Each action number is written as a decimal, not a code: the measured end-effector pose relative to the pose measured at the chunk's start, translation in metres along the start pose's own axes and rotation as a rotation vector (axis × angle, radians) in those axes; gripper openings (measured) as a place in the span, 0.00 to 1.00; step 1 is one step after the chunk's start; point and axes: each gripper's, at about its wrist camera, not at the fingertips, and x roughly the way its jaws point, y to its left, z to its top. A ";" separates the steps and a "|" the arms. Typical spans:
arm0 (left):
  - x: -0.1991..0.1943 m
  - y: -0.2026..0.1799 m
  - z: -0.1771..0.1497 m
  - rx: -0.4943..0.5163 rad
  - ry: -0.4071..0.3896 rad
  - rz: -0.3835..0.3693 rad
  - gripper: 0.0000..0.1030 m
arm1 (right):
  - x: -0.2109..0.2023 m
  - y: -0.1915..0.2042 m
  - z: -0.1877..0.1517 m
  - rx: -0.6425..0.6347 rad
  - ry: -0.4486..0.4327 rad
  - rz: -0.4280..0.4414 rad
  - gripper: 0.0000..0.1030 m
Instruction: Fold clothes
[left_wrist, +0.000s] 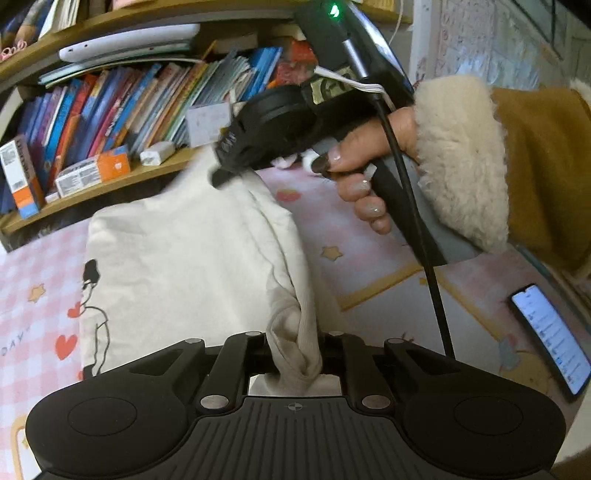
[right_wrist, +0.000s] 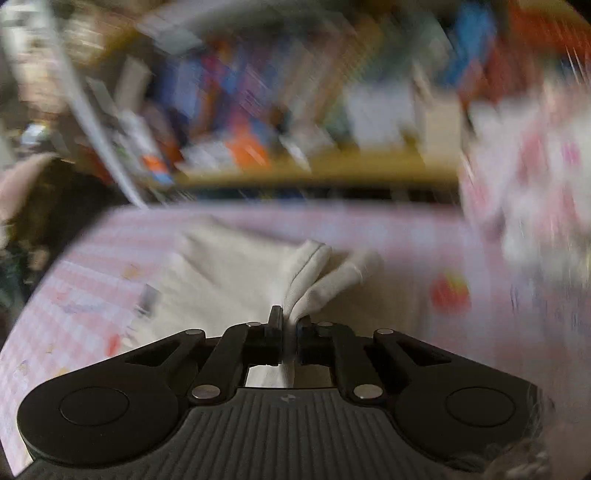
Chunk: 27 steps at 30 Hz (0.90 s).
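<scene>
A cream sweatshirt (left_wrist: 184, 258) lies on the pink checked bedsheet (left_wrist: 351, 229), a cartoon figure printed on its left side. The left gripper (left_wrist: 295, 354) is clamped on its bunched ribbed hem. The right gripper (right_wrist: 290, 325) pinches a cream fold — its own view is badly blurred. Only the left view shows the right hand (left_wrist: 365, 166) on its handle, a lit phone (left_wrist: 550, 336), and a bookshelf (left_wrist: 110, 110) — no titles legible.
</scene>
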 end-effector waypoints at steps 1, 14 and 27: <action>0.005 -0.002 -0.001 0.005 0.022 -0.005 0.13 | 0.003 -0.001 -0.002 -0.001 0.014 -0.019 0.06; -0.036 0.035 -0.009 -0.117 0.017 -0.148 0.57 | -0.023 -0.014 -0.034 0.120 0.094 -0.184 0.38; -0.047 0.136 -0.062 -0.504 0.074 0.146 0.60 | -0.077 0.039 -0.071 0.132 0.152 -0.193 0.44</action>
